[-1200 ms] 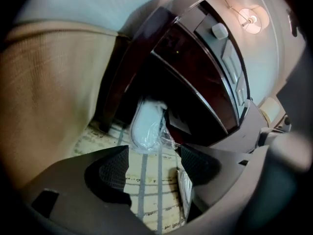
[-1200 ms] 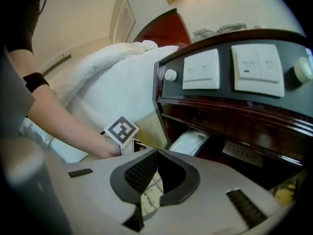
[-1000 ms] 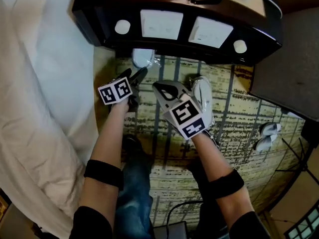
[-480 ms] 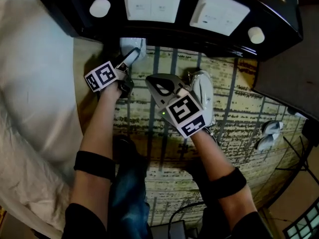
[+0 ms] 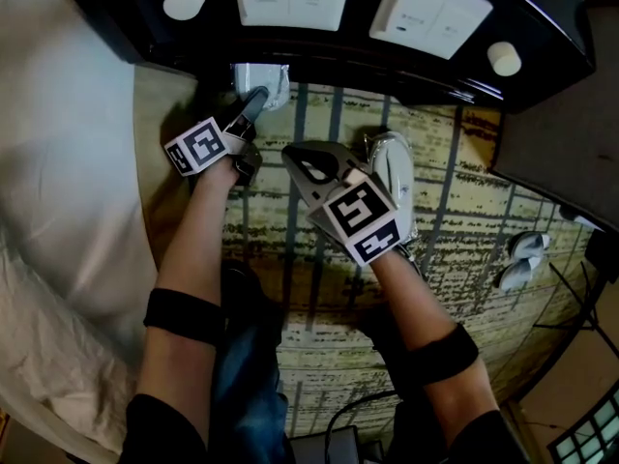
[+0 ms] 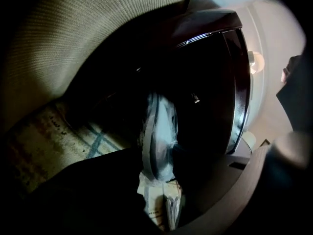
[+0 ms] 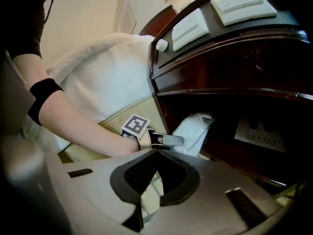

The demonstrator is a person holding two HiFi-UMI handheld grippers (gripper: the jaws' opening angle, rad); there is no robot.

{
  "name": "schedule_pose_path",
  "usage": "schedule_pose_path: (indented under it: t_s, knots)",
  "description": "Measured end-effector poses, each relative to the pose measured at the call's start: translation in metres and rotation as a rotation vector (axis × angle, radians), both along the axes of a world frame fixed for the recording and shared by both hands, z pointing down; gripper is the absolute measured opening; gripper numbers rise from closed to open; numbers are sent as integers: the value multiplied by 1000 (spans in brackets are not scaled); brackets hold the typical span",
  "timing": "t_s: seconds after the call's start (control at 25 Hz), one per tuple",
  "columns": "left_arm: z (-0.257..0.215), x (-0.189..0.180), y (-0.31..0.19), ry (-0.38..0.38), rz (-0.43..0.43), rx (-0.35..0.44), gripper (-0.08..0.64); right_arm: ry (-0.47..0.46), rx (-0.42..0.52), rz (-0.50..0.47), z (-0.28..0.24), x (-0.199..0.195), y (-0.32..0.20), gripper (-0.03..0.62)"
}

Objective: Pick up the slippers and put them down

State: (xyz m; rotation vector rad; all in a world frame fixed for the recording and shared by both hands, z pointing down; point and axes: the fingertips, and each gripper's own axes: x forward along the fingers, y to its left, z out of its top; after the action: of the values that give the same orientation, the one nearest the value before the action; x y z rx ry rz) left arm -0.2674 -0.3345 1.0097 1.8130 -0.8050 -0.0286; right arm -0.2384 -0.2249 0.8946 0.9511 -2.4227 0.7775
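Left tool: The left tool [image 5: 255, 102] has gone further in under the dark bedside cabinet [image 5: 348, 56] than a moment ago. Its jaws have just been closing, and now they sit narrow with the wrapped slippers [image 5: 274, 83] pinched between them.
What this means: The grab looks done. The next job is likely to pull the pack out and lift it.
Wrapped slippers: They are in a clear bag, standing on edge in the low dark gap of the cabinet, right by the bed [image 5: 68, 211].
Right tool: The right tool [image 5: 293, 156] is shut tight and holds nothing. It hangs over the carpet [image 5: 464, 191].
Around: Another white slipper [image 5: 392, 177] lies on the carpet just beside the right tool. One more pair [image 5: 522, 259] lies far off to the right.
In the way: The cabinet's edge hangs over the pack, so the pack may bump it on the way out. The bag looks slippery and could slide.
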Motion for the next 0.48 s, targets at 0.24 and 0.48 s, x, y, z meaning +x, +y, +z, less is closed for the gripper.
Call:
schedule_pose_path:
  t_s: [0.24, 0.48]
  knots:
    - [-12, 1, 10, 47, 6, 56, 121, -4, -1, -7, 0, 1, 5, -2]
    - [-28, -3, 42, 83, 20, 61, 110, -4, -23, -6, -6, 7, 22, -2]
